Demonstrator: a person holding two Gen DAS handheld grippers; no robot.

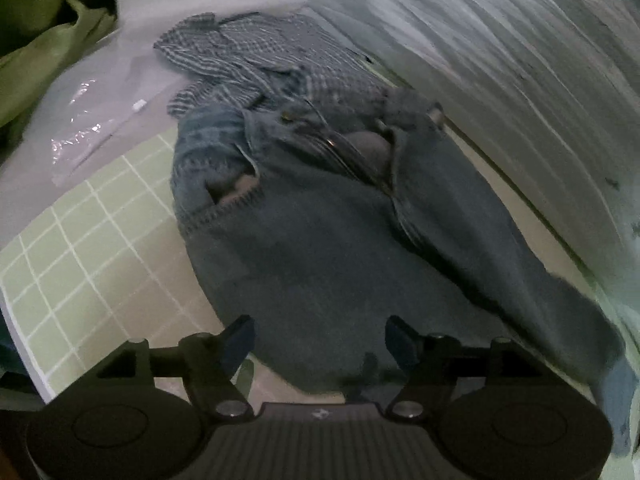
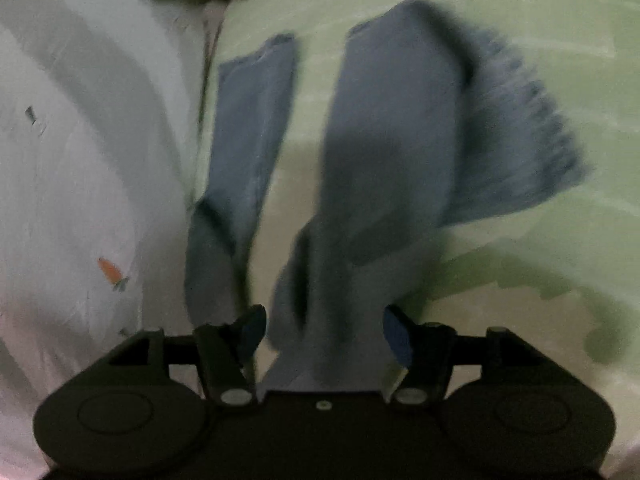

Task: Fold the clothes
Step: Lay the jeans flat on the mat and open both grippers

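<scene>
From the left wrist camera, the jeans [image 1: 332, 216] lie spread across a pale green sheet with a white grid [image 1: 80, 240], waistband and open fly turned up and away from the camera. The left gripper [image 1: 320, 338] hangs over the near end of the jeans with its jaws standing wide apart; denim shows in the gap between them, but neither pad presses on it. Beyond the waistband of the jeans lies a crumpled blue-and-white checked shirt [image 1: 256, 60], touching them. To the left of the jeans, on white bedding, a clear plastic bag [image 1: 84, 128] catches the light, and farther off in the upper left corner sits a bunched olive-green cloth [image 1: 48, 32]. To the right of the jeans a heap of whitish striped bedding [image 1: 500, 48] rises close along their edge, crowding that side.

From the right wrist camera everything is blurred. The two legs of the jeans [image 2: 384, 140] run away from the camera over the green sheet [image 2: 540, 20], one narrow leg on the left, a broader one on the right with a fuzzy darker edge. The right gripper [image 2: 324, 332] has its jaws well parted, the near end of the broader leg lying between them untouched by the pads. Left of the jeans, white bedding with a small orange print [image 2: 80, 200] presses against the narrow leg.
</scene>
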